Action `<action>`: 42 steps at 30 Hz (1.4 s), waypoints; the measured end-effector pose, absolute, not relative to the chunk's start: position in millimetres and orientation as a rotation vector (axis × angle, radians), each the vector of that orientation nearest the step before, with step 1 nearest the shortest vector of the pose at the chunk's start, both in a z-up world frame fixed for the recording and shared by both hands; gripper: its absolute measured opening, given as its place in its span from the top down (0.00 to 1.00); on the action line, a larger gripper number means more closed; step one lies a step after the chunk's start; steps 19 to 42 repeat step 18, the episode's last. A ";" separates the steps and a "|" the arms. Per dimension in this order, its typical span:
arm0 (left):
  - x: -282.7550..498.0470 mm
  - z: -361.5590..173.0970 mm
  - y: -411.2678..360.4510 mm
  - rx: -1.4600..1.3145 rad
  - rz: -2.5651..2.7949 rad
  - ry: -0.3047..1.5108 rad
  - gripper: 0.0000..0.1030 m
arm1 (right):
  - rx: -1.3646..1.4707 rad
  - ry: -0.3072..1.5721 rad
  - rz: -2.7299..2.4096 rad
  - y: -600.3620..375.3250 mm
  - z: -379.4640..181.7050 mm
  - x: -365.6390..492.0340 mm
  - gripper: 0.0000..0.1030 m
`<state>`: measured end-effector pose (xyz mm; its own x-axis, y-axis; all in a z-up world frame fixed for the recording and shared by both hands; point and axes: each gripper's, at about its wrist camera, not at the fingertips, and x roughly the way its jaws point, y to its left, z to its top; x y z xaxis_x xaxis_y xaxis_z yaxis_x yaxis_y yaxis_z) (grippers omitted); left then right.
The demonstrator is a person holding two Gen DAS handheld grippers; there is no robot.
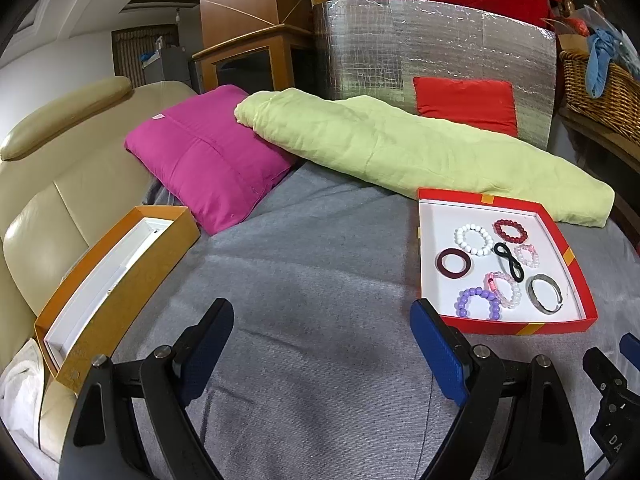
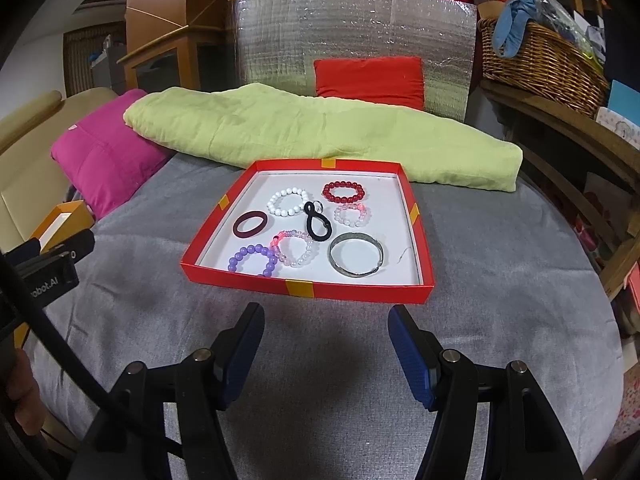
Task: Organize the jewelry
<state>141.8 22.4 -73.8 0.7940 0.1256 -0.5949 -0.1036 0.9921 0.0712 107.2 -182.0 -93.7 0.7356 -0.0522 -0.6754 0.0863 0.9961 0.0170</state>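
Both grippers hover over the grey blanket [image 2: 500, 264], nothing between the fingers of either. Left gripper [image 1: 322, 344] is spread wide, blue pads facing each other across bare blanket. Right gripper [image 2: 326, 350] is also spread, somewhat narrower, empty.

Red tray [image 2: 416, 216] sits just ahead of the right gripper, centred on its line; for the left gripper it's ahead and off to the right, with the near corner close to its right finger [image 1: 438, 354]. All jewelry is inside the tray, none held:
- purple bead bracelet [image 2: 252, 258] nearest the right gripper, front left
- pink-and-clear bead bracelet [image 2: 296, 249] touching it on the right
- silver bangle [image 2: 357, 259] front right
- dark maroon ring bangle [image 2: 251, 224] left side
- black looped hair tie [image 2: 316, 219] mid-tray
- small pale pink bead bracelet [image 2: 352, 215] right of the tie
- white bead bracelet [image 2: 289, 201] and dark red bead bracelet [image 2: 344, 192] at the far side

Orange box [image 1: 120, 292] with a white insert lies ahead-left of the left gripper, at the blanket's edge, well apart from the tray. Beyond both: magenta pillow [image 1: 208, 152] and folded green cloth [image 1: 420, 152]
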 end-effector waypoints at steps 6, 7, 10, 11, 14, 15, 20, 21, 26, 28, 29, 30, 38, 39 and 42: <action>142.4 -74.1 23.7 0.034 0.129 0.642 0.13 | 0.048 0.750 -0.076 -181.0 -97.6 109.4 0.34; 142.4 -74.2 23.8 0.033 0.128 0.642 0.13 | 0.049 0.750 -0.076 -180.8 -98.0 109.9 0.34; 142.5 -74.1 24.5 0.032 0.130 0.641 0.13 | 0.047 0.751 -0.074 -180.0 -98.7 110.7 0.34; 142.7 -74.3 24.6 0.032 0.128 0.641 0.12 | 0.046 0.750 -0.073 -179.6 -98.8 110.9 0.34; 141.9 -74.5 23.7 0.035 0.122 0.632 0.13 | 0.045 0.750 -0.071 -179.5 -99.0 110.8 0.34; 140.8 -74.4 23.4 0.029 0.099 0.616 0.13 | 0.046 0.748 -0.069 -180.2 -99.0 110.7 0.34; 154.5 -79.9 29.7 -0.023 0.080 0.629 0.13 | 0.069 0.732 -0.059 -193.6 -97.7 110.3 0.34; 154.5 -79.9 29.7 -0.023 0.080 0.629 0.13 | 0.069 0.732 -0.059 -193.6 -97.7 110.3 0.34; 154.5 -79.9 29.7 -0.023 0.080 0.629 0.13 | 0.069 0.732 -0.059 -193.6 -97.7 110.3 0.34; 154.5 -79.9 29.7 -0.023 0.080 0.629 0.13 | 0.069 0.732 -0.059 -193.6 -97.7 110.3 0.34; 154.5 -79.9 29.7 -0.023 0.080 0.629 0.13 | 0.069 0.732 -0.059 -193.6 -97.7 110.3 0.34; 154.5 -79.9 29.7 -0.023 0.080 0.629 0.13 | 0.069 0.732 -0.059 -193.6 -97.7 110.3 0.34; 154.5 -79.9 29.7 -0.023 0.080 0.629 0.13 | 0.069 0.732 -0.059 -193.6 -97.7 110.3 0.34; 154.5 -79.9 29.7 -0.023 0.080 0.629 0.13 | 0.069 0.732 -0.059 -193.6 -97.7 110.3 0.34; 154.5 -79.9 29.7 -0.023 0.080 0.629 0.13 | 0.069 0.732 -0.059 -193.6 -97.7 110.3 0.34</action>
